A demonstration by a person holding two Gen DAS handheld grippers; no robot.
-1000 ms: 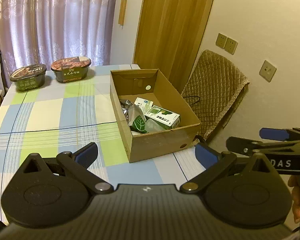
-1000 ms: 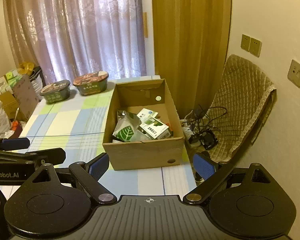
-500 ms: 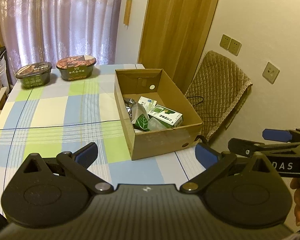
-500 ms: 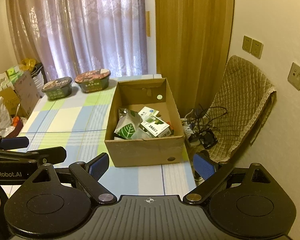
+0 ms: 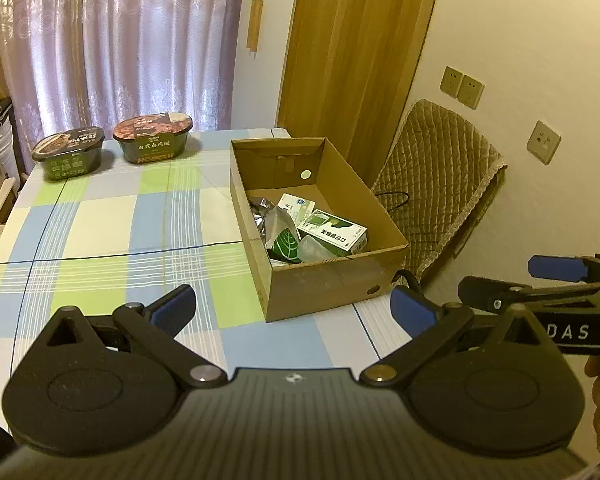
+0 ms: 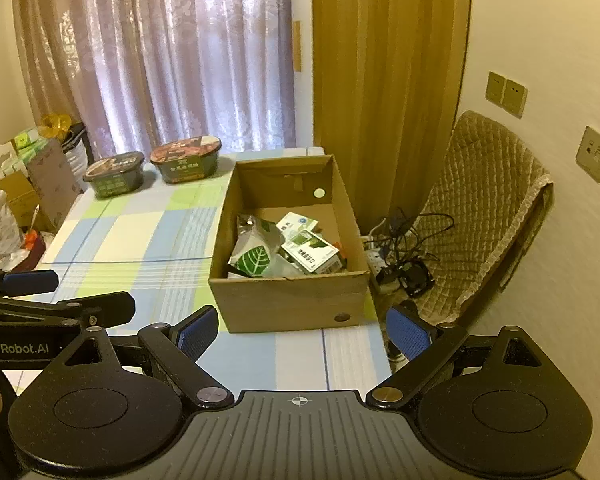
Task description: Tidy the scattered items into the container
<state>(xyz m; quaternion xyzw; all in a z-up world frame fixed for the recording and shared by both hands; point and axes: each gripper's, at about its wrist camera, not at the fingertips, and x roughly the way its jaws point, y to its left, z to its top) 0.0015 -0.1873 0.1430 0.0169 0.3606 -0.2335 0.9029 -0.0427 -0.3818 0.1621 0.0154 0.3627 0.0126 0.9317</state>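
My left tongs [image 5: 292, 308] are spread wide with nothing between the blue pads, held above the near edge of the worktop [image 5: 100, 236]. My right tongs [image 6: 302, 330] are just as wide and just as empty, over the near right corner of the worktop, and each pair shows at the edge of the other's camera.

Working left to right: two sealed meal bowls stand side by side at the far left of the worktop by the curtain, the darker-lidded bowl [image 5: 68, 152] on the left and the red-brown-lidded bowl [image 5: 153, 142] just beside it. The checked middle of the cloth lies between them and the cardboard box [image 6: 288, 304], which sits along the right edge with its top open. Inside the box I see a leaf-print pouch [image 6: 254, 258] toward the left, a green-and-white carton [image 6: 310, 254] toward the right, and a smaller white packet [image 6: 296, 222] behind them. Off the right edge, a quilted chair [image 6: 484, 216] stands against the wall.
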